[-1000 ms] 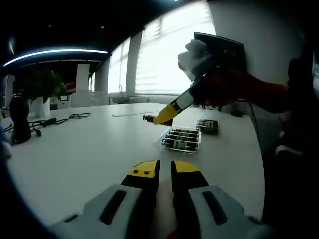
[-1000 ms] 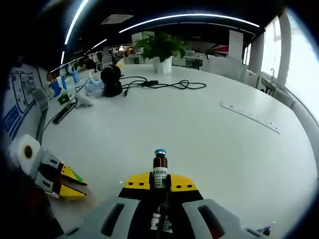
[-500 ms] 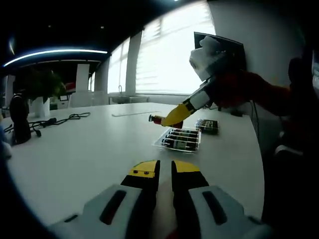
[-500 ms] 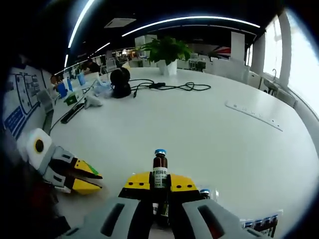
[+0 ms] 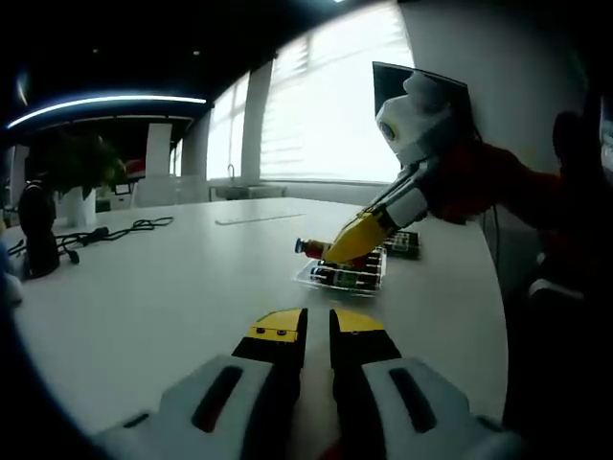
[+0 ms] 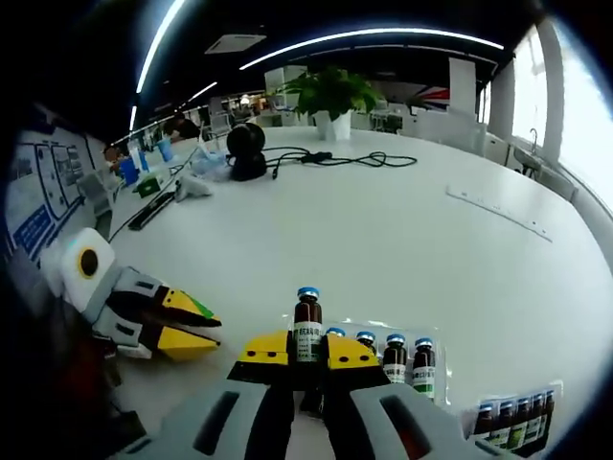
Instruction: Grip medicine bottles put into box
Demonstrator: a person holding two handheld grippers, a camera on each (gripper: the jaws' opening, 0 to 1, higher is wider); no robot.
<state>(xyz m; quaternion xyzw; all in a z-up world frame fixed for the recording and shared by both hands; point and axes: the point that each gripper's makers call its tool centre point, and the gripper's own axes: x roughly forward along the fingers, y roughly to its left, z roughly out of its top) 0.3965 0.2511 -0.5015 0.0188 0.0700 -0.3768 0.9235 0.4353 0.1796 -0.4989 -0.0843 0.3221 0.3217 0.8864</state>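
White tabletop (image 5: 144, 297) is seen in the left gripper view, with bright windows behind and a cable further off. The left gripper (image 5: 317, 328) is held low over bare tabletop, its fingers (image 5: 278, 331) closed together with nothing between them. Beyond it, the right gripper (image 5: 356, 240) is reaching in from the right, a medicine bottle (image 5: 313, 247) clamped at its tip just above the clear box (image 5: 347, 273), where a row of bottles already lies; a second tray of bottles (image 5: 399, 241) sits just behind. In the right gripper view, the right gripper (image 6: 306, 347) has its fingers (image 6: 347, 352) shut on the medicine bottle (image 6: 306, 321), blue cap outward, with the box (image 6: 402, 331) directly below and four capped bottles (image 6: 402, 356) lined up beside it. The left gripper (image 6: 163, 324) is parked to the left. Step judged: placement stage, bottle over the box but not yet released. Next move would call for lowering it into the free slot beside the row, then opening the fingers.
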